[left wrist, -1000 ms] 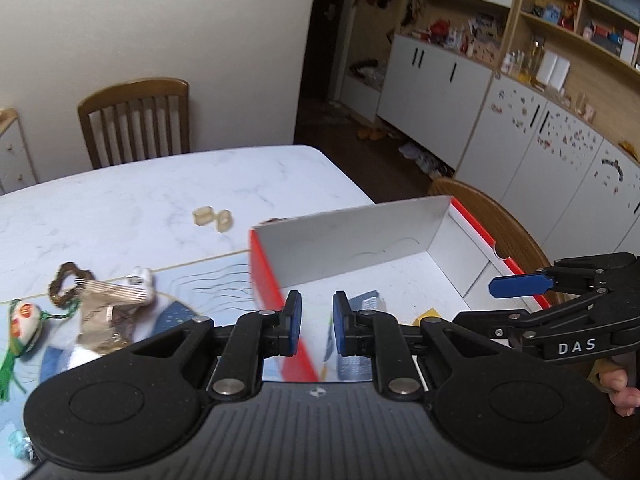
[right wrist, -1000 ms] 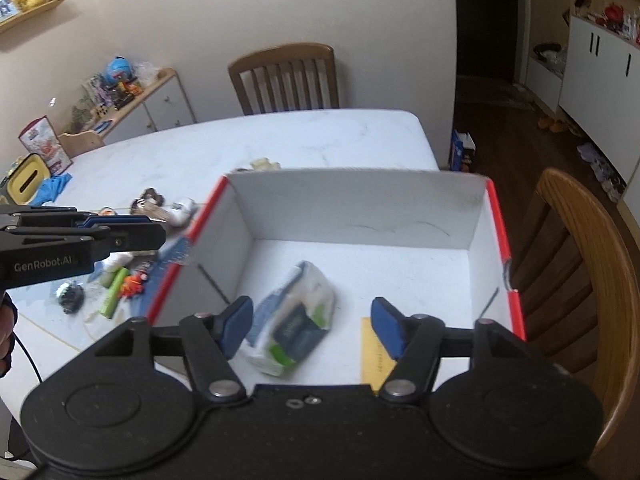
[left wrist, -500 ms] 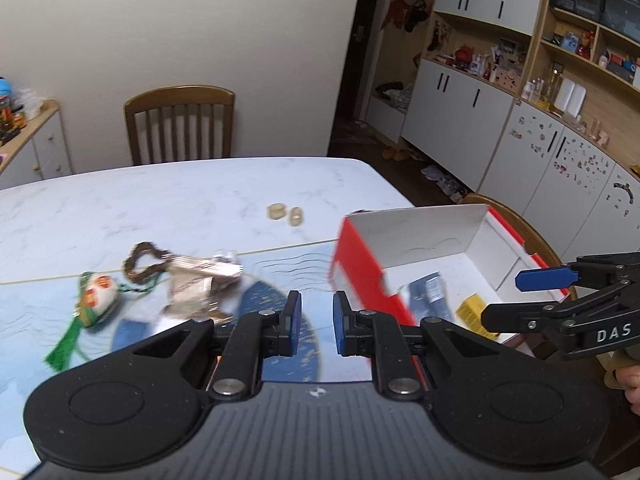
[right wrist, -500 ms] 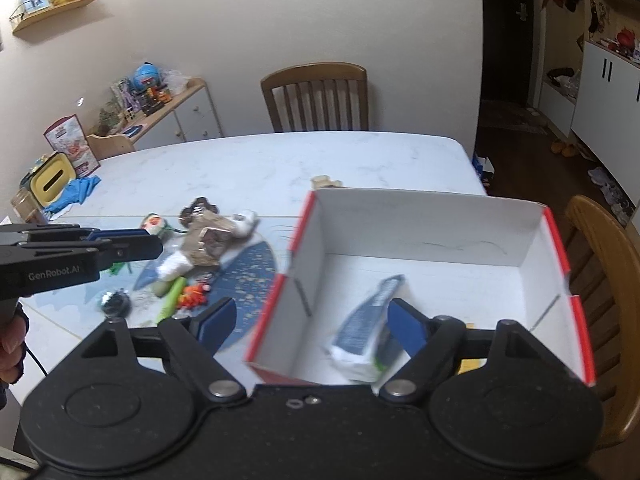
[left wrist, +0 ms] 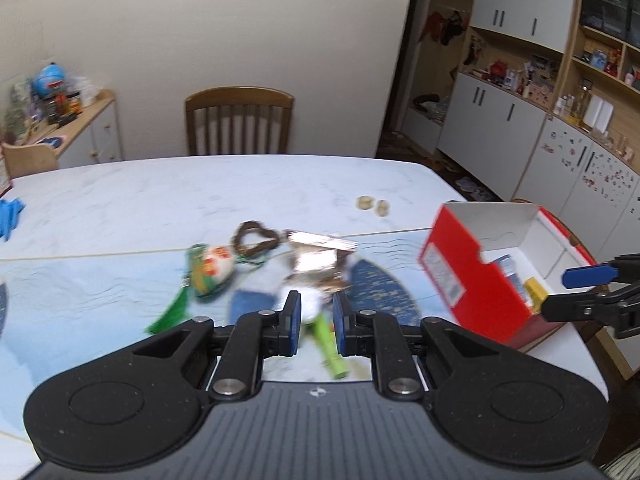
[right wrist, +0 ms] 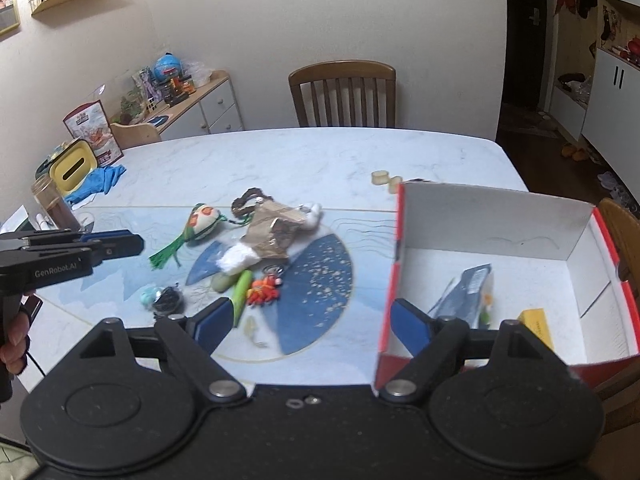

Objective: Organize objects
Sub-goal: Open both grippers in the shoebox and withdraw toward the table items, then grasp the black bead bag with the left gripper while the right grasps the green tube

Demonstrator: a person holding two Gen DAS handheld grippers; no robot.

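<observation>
Marble-white and partly covered by a blue printed mat, the bench [right wrist: 320, 160] is carrying everything between a wooden chair [right wrist: 342, 94] at its far side and a cluttered sideboard [right wrist: 192, 104] against the wall. Left tongs [left wrist: 313, 322] are hanging clenched with nothing between the pads, pointing down at the scattered pile. Right tongs [right wrist: 308, 322] are spreading their jaws, empty as well, straddling the mat and the near corner of the red-and-white cardboard box [right wrist: 496, 216]. Judging from this, one drop into the box is finished and the reach for the next loose item is beginning. Inside the box a grey-blue packet [right wrist: 466, 294] and a yellow carton [right wrist: 536, 322] are already lying. Still waiting on the mat are a green tube [right wrist: 242, 290], an orange crab-like toy [right wrist: 265, 290], a white fluffy lump [right wrist: 236, 260], a crumpled brown paper bag [right wrist: 274, 230], a tasselled embroidered pouch [right wrist: 204, 220], a dark beaded loop [right wrist: 244, 200] and a small dark-and-teal bundle [right wrist: 162, 298]. The next move is asking the left tongs to open before descending; the green tube is lying nearest under them, touching its neighbours, so a narrow, lengthwise pinch seems wise. The box's red wall is standing just beside the pile, and the bench edge is running close behind the box, with a second chair [right wrist: 622, 232] beyond; open room is lying toward the far side.
</observation>
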